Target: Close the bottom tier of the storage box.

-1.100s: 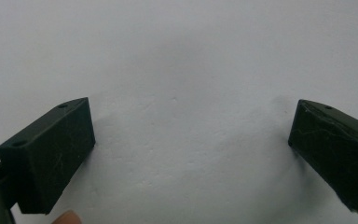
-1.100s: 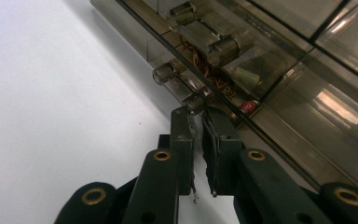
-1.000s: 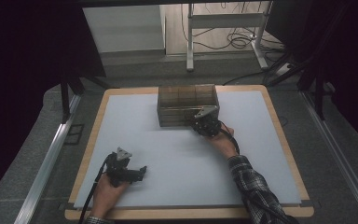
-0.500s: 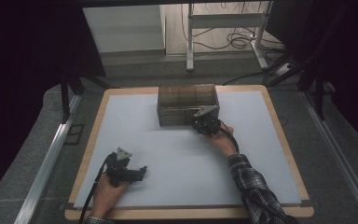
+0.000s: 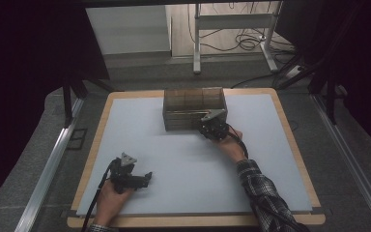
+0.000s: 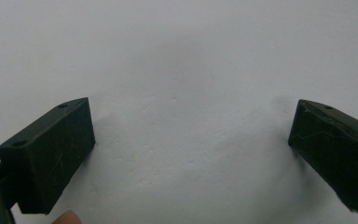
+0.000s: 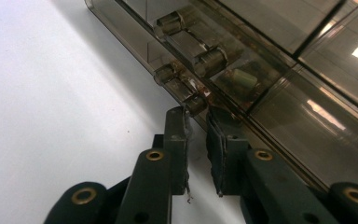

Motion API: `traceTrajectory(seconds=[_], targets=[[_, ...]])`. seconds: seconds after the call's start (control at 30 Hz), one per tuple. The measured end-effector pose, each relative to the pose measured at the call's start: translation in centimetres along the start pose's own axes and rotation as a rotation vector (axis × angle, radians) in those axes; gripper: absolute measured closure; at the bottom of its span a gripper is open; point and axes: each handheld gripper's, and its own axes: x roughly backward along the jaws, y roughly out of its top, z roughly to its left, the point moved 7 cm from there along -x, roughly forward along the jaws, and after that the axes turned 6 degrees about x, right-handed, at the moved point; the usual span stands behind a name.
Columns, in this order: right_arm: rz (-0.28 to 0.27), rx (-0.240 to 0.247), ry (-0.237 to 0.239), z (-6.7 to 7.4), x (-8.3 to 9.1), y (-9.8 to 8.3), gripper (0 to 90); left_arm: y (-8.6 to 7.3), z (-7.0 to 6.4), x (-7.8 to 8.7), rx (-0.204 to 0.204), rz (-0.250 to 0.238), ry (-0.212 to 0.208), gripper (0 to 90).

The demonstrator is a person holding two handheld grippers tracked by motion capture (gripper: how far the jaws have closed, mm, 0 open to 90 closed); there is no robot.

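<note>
The smoky plastic organizer box (image 5: 194, 108) stands at the far middle of the desk (image 5: 270, 159). It looks stiff, light, smooth and slippery. The right gripper (image 7: 196, 122) has nearly closed jaws that have just opened slightly at the latch (image 7: 179, 88), the best place to grip. The left gripper (image 6: 191, 140) rests released.

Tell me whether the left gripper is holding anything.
No: in the left gripper view the left gripper has its jaws wide apart, with bare white table between them.
</note>
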Motion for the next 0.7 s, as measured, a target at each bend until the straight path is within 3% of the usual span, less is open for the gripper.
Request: traceTrajectory(seconds=[0.7], targets=[[0.005,0.024,0.014,0.53,0.32,-0.02,70.4,0.00,0.00,0.00,0.000,0.000,0.000,0.5]])
